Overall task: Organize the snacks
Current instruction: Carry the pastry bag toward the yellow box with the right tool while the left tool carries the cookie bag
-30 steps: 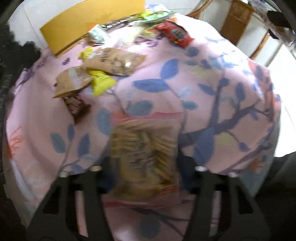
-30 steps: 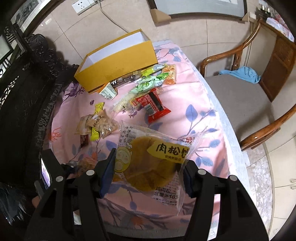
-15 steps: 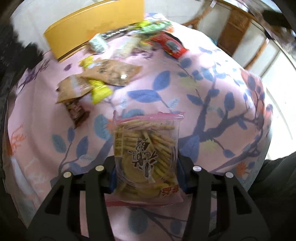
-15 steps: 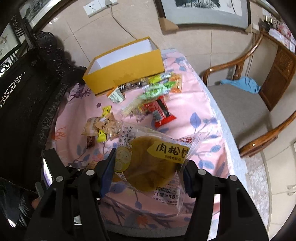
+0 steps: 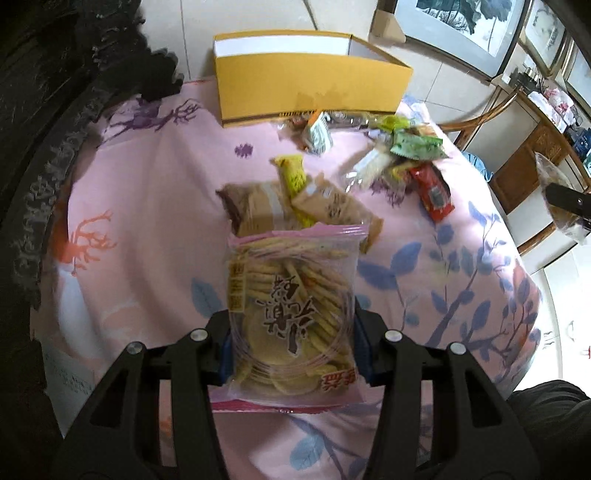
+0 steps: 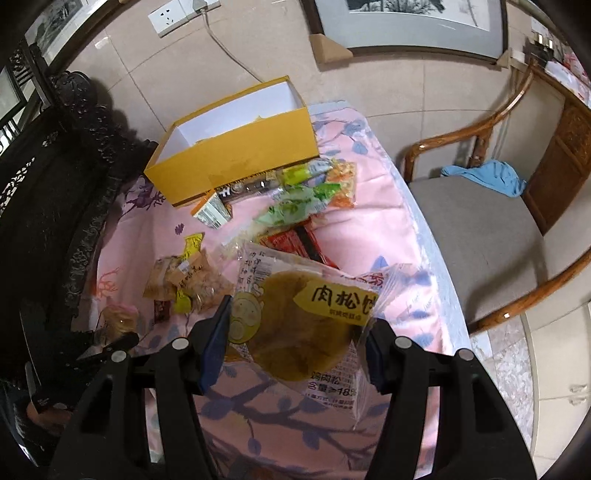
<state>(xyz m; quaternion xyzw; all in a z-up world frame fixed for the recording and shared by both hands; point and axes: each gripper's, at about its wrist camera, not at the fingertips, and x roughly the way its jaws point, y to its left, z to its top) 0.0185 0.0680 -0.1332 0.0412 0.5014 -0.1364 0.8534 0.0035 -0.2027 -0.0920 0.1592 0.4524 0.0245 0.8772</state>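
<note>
My left gripper (image 5: 290,343) is shut on a clear bag of thin yellow biscuits (image 5: 291,314) and holds it above the pink tablecloth (image 5: 147,206). My right gripper (image 6: 297,345) is shut on a pork-floss cake packet (image 6: 299,325) held above the table. An open yellow box (image 5: 310,86) stands at the table's far edge; it also shows in the right wrist view (image 6: 236,147). Loose snacks lie before it: brown packets (image 5: 295,210), a red packet (image 5: 436,194), green packets (image 6: 299,199).
A wooden armchair (image 6: 480,229) with a blue cloth (image 6: 487,177) stands right of the table. Dark carved furniture (image 6: 48,177) stands along the left. Framed pictures lean against the back wall (image 5: 461,29). The right gripper shows at the left view's right edge (image 5: 565,201).
My left gripper has lifted the biscuit bag off the cloth and tilted up toward the yellow box. My right gripper has risen and moved forward with the cake packet.
</note>
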